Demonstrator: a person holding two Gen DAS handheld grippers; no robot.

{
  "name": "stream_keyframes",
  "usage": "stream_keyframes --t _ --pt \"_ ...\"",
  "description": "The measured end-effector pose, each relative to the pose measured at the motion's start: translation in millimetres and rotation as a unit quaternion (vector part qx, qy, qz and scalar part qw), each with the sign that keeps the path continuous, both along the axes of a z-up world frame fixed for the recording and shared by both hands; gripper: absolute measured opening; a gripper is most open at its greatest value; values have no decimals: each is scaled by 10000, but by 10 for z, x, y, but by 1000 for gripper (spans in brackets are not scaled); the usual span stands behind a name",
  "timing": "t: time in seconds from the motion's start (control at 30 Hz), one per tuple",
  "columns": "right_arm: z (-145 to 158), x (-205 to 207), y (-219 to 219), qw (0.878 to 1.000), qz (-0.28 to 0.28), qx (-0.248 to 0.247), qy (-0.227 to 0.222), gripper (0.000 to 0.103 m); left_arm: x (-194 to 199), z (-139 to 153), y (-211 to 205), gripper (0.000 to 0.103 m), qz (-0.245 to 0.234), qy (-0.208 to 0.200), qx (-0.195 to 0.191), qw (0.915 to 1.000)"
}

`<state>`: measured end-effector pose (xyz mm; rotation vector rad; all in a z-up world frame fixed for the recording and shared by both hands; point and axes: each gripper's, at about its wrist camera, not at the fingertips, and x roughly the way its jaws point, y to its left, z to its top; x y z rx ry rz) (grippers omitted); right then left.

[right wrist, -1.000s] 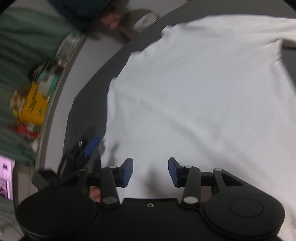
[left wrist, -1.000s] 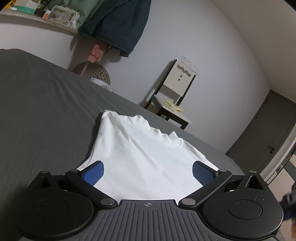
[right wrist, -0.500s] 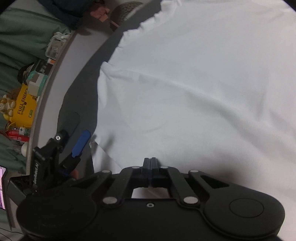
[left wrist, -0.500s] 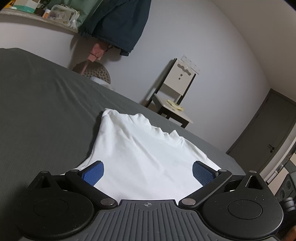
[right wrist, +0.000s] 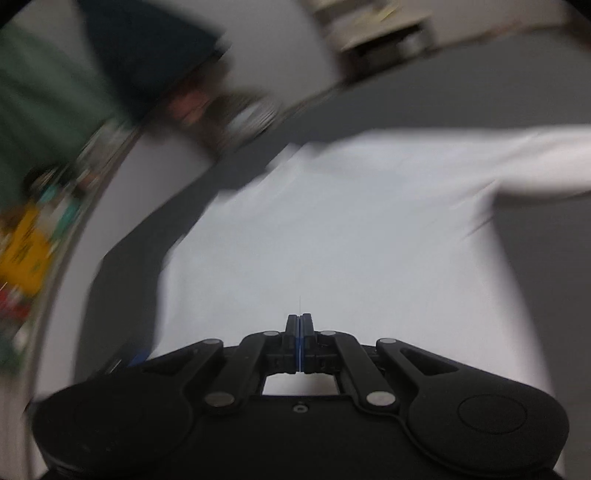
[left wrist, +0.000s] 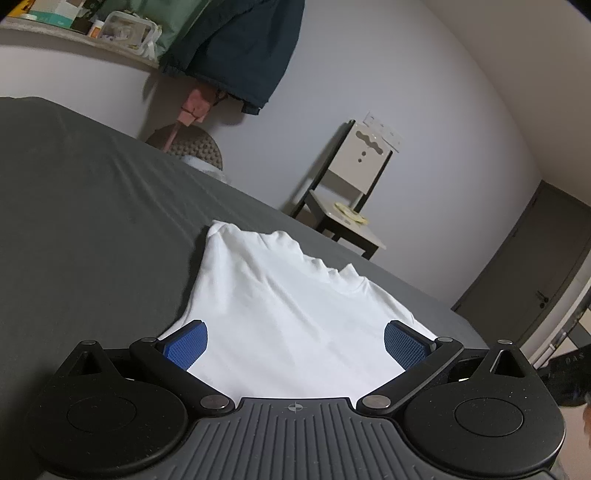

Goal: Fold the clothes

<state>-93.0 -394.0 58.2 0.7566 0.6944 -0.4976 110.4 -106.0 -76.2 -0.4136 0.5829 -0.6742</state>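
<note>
A white shirt (left wrist: 280, 306) lies spread on the dark grey bed (left wrist: 92, 221), its collar end pointing away from me. My left gripper (left wrist: 295, 341) hovers low over the shirt's near edge, wide open, blue pads (left wrist: 184, 345) apart with only cloth showing between them. In the right wrist view, which is motion-blurred, the shirt (right wrist: 351, 240) runs from the fingertips outward, one sleeve stretching right. My right gripper (right wrist: 300, 321) is shut, and the cloth's near edge appears pinched between its fingers.
A chair (left wrist: 351, 199) stands past the bed's far edge by the wall. A dark jacket (left wrist: 236, 48) hangs beside a cluttered shelf (left wrist: 74, 29). A grey door (left wrist: 535, 288) is at the right. Bare sheet lies to the shirt's left.
My right gripper closed at the shirt's edge and is now swinging fast, blurring its view. The left gripper has stayed open and almost still.
</note>
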Motion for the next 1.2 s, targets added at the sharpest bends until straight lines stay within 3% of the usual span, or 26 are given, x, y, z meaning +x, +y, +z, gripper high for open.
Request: stream_keyframes --t 0.1,0.13,0.17,0.23,0.3,0.33,0.37,0.43,0.5,0.53,0.6,0.63,0.77,0.9,1.03,1.2 --pt "22 -420 -499 9940 -859 -635 246 5 6 10 7 103 28 10 -48 10000" --pt "-48 -569 -666 9909 -1083 -688 398 13 2 11 6 103 30 4 -44 10000" --pt "-137 -712 -824 9878 -1272 -693 575 34 -4 9 -1 103 21 -8 -17 10000" --pt "-342 -924 -1003 9831 -1462 -628 907 48 -14 -4 -19 103 -16 -22 48 10000" --pt "-537 -1110 -1134 9778 -1616 -588 1198 56 -27 -14 -51 103 -65 -39 122 9999" --pt "-621 -1187 -1181 9755 -1684 -545 1305 65 -37 -18 -68 103 -90 -57 167 9998" --pt "-691 -1244 -1198 9747 -1715 -461 1359 76 -43 -22 -83 103 -114 -81 211 9997" --pt "-770 -1303 -1171 9775 -1358 -606 1493 86 -62 -28 -112 103 -179 -135 304 9993" --pt "-802 -1252 -1188 9691 -801 -873 2164 100 -88 -30 -136 103 -236 -198 395 9987" --pt "-778 -1266 -1256 9624 -803 -941 2419 101 -104 -26 -148 103 -258 -219 439 9985" --pt "-648 -1447 -1479 9535 -1409 -1019 2461 89 -138 -17 -178 103 -302 -268 504 9979" --pt "-570 -1563 -1596 9520 -1701 -1063 2312 84 -167 -5 -181 103 -323 -313 497 9977" --pt "-317 -1977 -2087 9524 -2432 -1206 1387 84 -332 48 -207 103 -382 -671 472 9959" --pt "-220 -2270 -2666 9456 -2882 -1346 689 80 -546 74 -255 103 -673 -1021 517 9911" --pt "-258 -2233 -3228 9485 -2763 -1455 534 69 -740 120 -306 103 -929 -1381 743 9833" --pt "-482 -1936 -3550 9557 -2212 -1680 978 54 -813 231 -256 103 -777 -1364 672 9853"
